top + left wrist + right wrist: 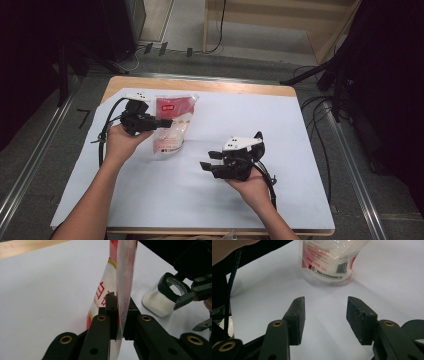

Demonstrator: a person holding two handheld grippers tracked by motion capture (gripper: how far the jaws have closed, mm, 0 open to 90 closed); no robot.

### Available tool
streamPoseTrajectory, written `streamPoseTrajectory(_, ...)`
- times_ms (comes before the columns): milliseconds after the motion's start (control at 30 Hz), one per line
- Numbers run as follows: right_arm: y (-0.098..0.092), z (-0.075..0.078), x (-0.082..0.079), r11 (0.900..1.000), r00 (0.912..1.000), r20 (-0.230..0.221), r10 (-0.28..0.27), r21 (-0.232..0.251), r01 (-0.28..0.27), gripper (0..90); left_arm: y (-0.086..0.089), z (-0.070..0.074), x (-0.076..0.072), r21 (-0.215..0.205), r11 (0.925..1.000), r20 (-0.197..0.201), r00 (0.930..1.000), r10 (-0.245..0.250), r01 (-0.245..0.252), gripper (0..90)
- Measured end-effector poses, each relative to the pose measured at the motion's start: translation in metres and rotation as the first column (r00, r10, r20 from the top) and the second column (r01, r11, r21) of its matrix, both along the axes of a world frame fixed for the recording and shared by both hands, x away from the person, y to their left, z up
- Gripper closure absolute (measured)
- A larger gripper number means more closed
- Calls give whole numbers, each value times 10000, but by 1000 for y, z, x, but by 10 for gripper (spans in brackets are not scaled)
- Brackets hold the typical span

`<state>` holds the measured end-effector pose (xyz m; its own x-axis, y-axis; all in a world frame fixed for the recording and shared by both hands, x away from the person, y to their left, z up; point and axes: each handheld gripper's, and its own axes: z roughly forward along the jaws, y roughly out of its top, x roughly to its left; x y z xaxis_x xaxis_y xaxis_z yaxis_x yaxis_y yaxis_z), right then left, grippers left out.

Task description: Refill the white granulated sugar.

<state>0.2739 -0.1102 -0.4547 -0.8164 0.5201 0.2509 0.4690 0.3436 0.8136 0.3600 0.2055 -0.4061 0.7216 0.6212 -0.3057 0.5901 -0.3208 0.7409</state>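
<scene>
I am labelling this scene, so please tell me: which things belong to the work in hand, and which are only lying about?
Belonging to the work:
- red-and-clear plastic pouch of white powder, pinched at its edge by the left tool
- right tool, jaws apart, holding nothing

Only lying about:
- small clear jar of white powder with a black rim
- white sheet covering the table

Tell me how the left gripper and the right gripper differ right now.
The left gripper is shut on the edge of the red and clear bag; the right gripper stands open with nothing between its jaws. The left gripper sits at the bag near the far left of the white sheet; the right gripper sits apart from the bag, nearer the middle. Both are black and each is held in one hand.
</scene>
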Motion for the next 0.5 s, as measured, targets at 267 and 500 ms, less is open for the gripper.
streamPoseTrajectory(267,-1,0,0,10000,10000,47,27,-5,-27,497,4,1,-3,-110,9999,103,9999,-9,10,834)
streamPoseTrajectory(500,-1,1,0,10000,10000,19,30,-1,-30,498,7,3,-8,-104,9999,257,9996,-123,125,806)
